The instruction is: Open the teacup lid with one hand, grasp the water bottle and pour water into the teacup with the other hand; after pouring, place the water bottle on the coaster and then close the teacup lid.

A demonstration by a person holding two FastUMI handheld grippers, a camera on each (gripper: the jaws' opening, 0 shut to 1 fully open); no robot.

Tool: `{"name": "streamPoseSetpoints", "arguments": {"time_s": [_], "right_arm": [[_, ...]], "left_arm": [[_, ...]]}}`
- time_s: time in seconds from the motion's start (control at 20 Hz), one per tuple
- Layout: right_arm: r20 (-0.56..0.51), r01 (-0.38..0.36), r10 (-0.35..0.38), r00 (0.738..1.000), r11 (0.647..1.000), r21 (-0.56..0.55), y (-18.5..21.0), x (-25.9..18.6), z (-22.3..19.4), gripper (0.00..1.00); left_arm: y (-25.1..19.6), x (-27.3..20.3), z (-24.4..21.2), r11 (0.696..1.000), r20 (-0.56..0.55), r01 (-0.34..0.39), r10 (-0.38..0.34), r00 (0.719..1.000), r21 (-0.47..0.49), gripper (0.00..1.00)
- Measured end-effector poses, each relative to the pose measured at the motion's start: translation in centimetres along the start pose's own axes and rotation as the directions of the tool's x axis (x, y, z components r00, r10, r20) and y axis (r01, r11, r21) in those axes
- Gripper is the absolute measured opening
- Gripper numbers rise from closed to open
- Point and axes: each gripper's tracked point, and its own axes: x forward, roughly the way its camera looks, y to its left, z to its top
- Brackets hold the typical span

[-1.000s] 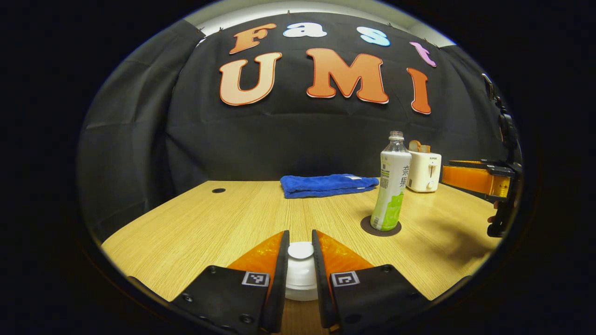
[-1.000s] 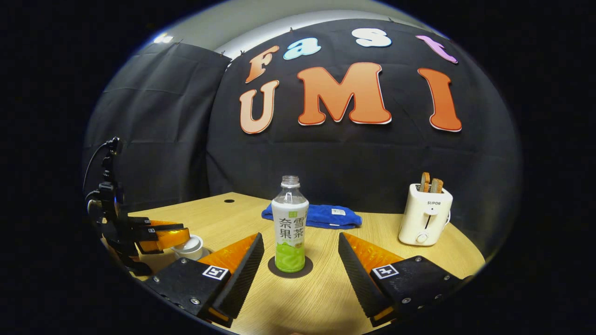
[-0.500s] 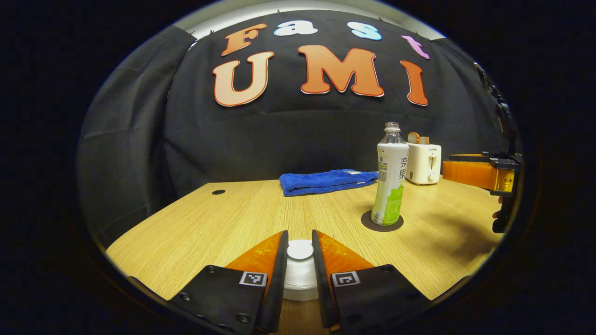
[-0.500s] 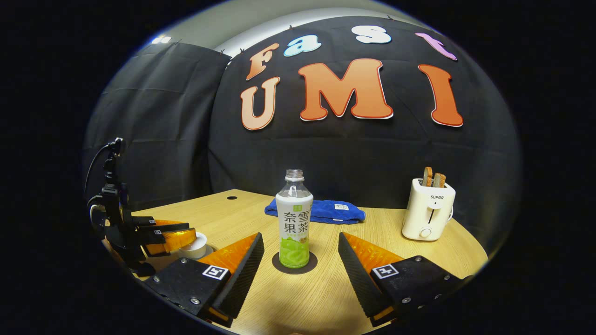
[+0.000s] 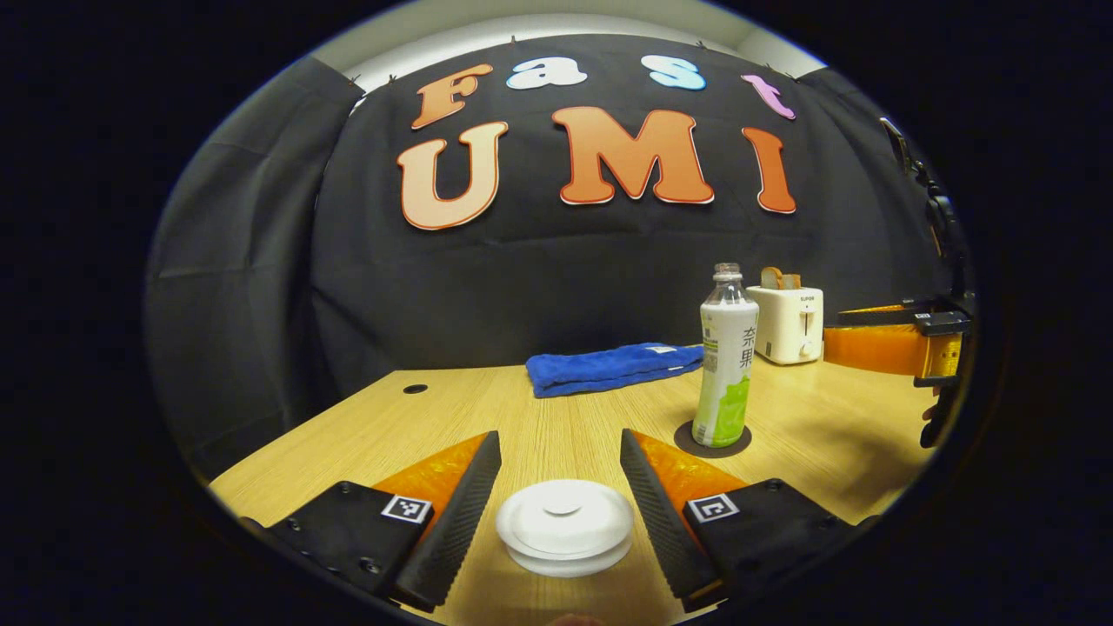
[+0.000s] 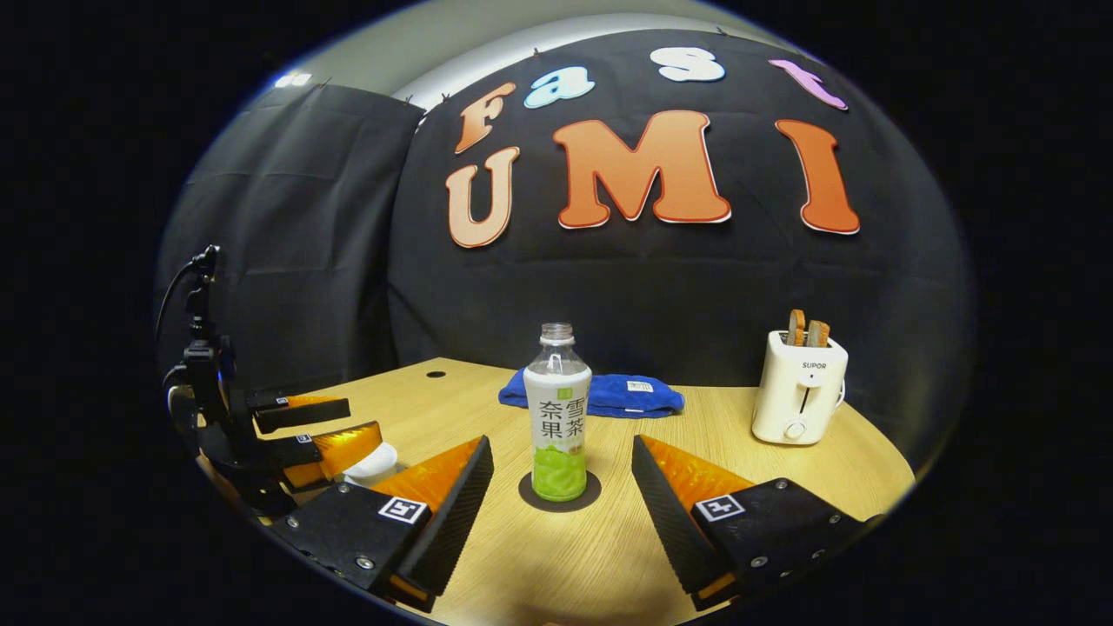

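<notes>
Near the table's [image 5: 365, 426] front edge, I see my left gripper [image 5: 561, 465] spread clear around the lidded teacup [image 5: 565, 528]; my right gripper [image 6: 563, 469] gapes before the water bottle [image 6: 558, 417] on its coaster [image 6: 530, 497].

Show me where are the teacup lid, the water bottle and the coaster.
teacup lid [image 5: 564, 519]: left gripper view, its flat top.
water bottle [image 6: 558, 417]: right gripper view, its label.
coaster [image 6: 591, 494]: right gripper view, its right edge.

even overhead light, fairly bright on the table [image 5: 452, 417], dim on the dark wall [image 6: 652, 287]. a soft shadow falls right of the bottle [image 5: 726, 361]. both pictures are sharp, with straight lines bowing strongly toward the edges.
</notes>
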Motion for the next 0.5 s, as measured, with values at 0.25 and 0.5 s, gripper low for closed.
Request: {"name": "streamPoseSetpoints", "arguments": {"time_s": [0.25,0.5], "right_arm": [[0.057,0.067,-0.063,0.996,0.996,-0.056,-0.6,-1.2,1.3,0.96],[0.063,0.077,-0.073,0.995,0.995,-0.065,-0.1,-1.6,1.5,0.96]], "left_arm": [[-0.3,-0.2,3.4,0.999,0.064,-0.002,0.005,0.998,-0.047,0.92],[-0.8,-0.7,5.1,0.998,0.102,0.019,-0.013,0.995,-0.061,0.92]]}}
